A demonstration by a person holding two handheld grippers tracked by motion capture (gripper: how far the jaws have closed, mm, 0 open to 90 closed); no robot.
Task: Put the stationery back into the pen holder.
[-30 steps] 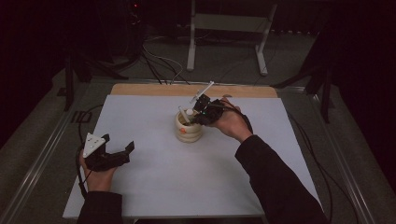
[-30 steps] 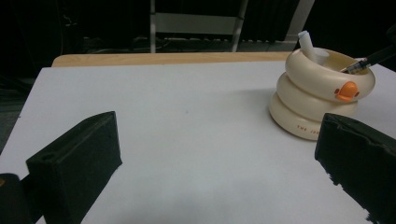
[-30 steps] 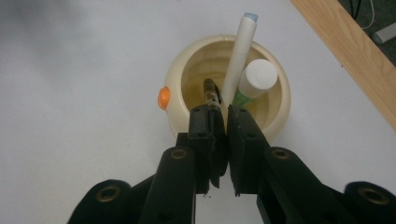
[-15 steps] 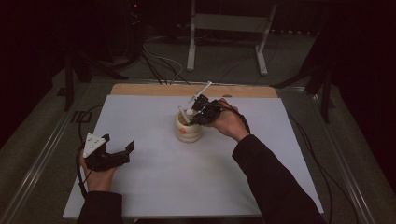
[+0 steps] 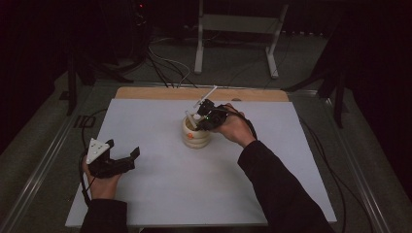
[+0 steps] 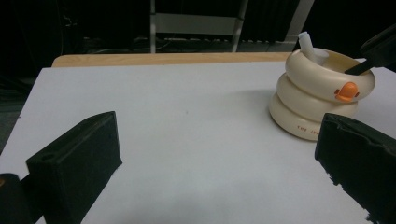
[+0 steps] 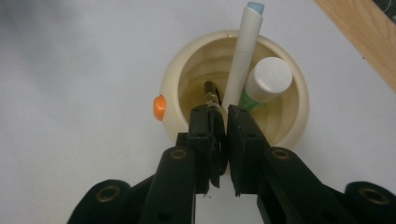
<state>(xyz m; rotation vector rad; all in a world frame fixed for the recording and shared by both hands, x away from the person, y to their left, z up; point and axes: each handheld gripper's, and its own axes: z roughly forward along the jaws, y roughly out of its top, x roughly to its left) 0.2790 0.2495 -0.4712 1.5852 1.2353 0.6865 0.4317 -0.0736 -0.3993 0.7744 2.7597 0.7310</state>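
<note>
The right tongs pinch a dark pen inside the cream holder, orange knob at nine o'clock; lower it straight. The left tongs gape wide, idle on the counter.

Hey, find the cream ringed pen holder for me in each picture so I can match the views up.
High view: the cream pen holder stands mid-table, under the right tongs.
Left gripper view: upper right, beyond the open jaws.
Right gripper view: centre, seen from above, ahead of the closed jaws.
Shared landmark: the wooden strip along the table's far edge.
</note>
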